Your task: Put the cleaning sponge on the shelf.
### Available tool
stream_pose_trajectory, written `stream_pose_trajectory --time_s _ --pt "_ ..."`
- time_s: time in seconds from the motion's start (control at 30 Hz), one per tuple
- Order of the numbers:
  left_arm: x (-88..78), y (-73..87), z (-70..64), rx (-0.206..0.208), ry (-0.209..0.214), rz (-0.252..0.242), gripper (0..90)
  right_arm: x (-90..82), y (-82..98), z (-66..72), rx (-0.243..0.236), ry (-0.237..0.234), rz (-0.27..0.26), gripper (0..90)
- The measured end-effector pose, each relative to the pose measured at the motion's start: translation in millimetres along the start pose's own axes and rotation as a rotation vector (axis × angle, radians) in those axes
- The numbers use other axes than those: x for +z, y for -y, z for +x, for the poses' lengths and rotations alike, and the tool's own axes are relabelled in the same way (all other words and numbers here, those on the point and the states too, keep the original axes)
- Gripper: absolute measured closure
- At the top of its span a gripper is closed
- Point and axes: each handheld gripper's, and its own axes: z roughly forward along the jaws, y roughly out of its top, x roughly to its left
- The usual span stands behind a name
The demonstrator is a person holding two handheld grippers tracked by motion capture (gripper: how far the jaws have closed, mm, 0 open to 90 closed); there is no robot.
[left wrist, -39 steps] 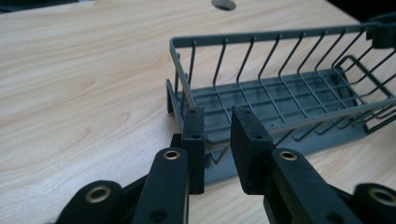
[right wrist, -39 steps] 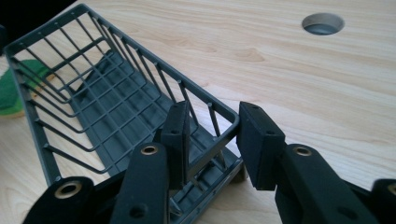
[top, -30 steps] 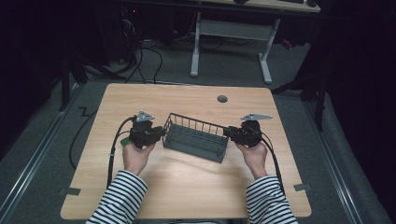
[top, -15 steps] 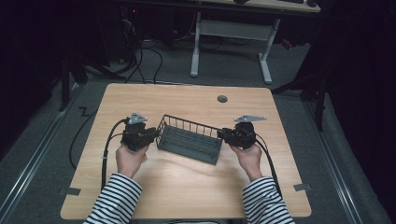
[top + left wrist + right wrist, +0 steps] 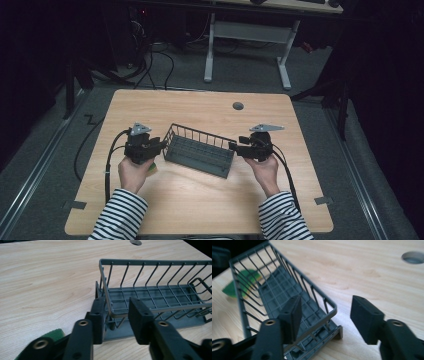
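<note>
The left gripper (image 5: pixel 117 320) is clenched on the left end wire of the basket (image 5: pixel 200 150), mid-table; the right gripper (image 5: pixel 325 317) is released, its jaws straddling the right end rim. I'd close the right squarely on the rim before lifting, both ends level. A green thing (image 5: pixel 51 336) near the left hand (image 5: pixel 134 172) is half hidden; I can't tell what.
</note>
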Motion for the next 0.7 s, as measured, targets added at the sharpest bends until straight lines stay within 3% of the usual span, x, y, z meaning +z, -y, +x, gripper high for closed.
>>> stream_pose_trajectory --time_s 0.17,0.27,0.6,0.7 --pt "-7.4 0.5 0.0 0.008 -0.02 -0.012 48.6 -21.3 -0.4 -3.2 -0.023 0.036 -0.027 35.8" --pt "-12.2 2.1 1.8 -0.02 -0.021 -0.02 44.4 -33.7 7.1 -7.7 -0.034 0.071 -0.06 37.8" --pt "-22.6 13.9 7.1 -0.026 -0.066 -0.01 40.4 -55.5 47.9 -34.9 0.016 0.18 -0.062 36.9" --pt "-26.4 16.8 8.7 -0.023 -0.079 -0.01 39.3 -57.0 65.3 -44.4 0.04 0.22 -0.035 36.0"
